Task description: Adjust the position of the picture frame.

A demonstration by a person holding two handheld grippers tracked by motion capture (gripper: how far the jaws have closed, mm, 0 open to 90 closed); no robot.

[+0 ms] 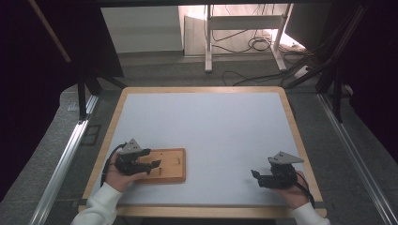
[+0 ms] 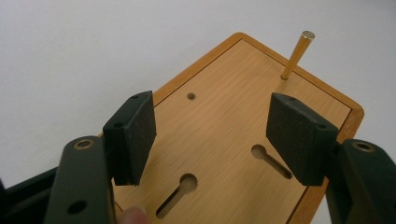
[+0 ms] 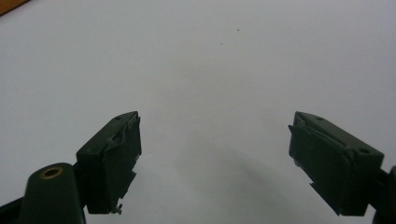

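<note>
My left gripper point(image 1: 151, 158) hangs over the near-left part of the wooden board point(image 1: 170, 165), which lies flat on the white table top point(image 1: 206, 126) close to the table's near-left corner. In the left gripper view the jaws stand wide apart with nothing between the pads but the board's bare face (I cannot tell whether the jaw tips rest on the wood or float just above it). That face has two keyhole-shaped slots point(image 2: 176, 195) near my jaws and a small round hole point(image 2: 191, 96) farther on. A slim brass pin point(image 2: 297, 55) stands in the board near its far edge, leaning a little, well clear of both pads. A fingertip point(image 2: 135, 215) of my own peeks in at the bottom of that view.

My right gripper point(image 1: 257, 177) sits at the near-right of the table, well apart from the board, its jaws pointing left toward it. In the right gripper view the jaws gape over plain white surface and hold nothing. My hand point(image 1: 293, 194) backs it from the table's near edge.
</note>
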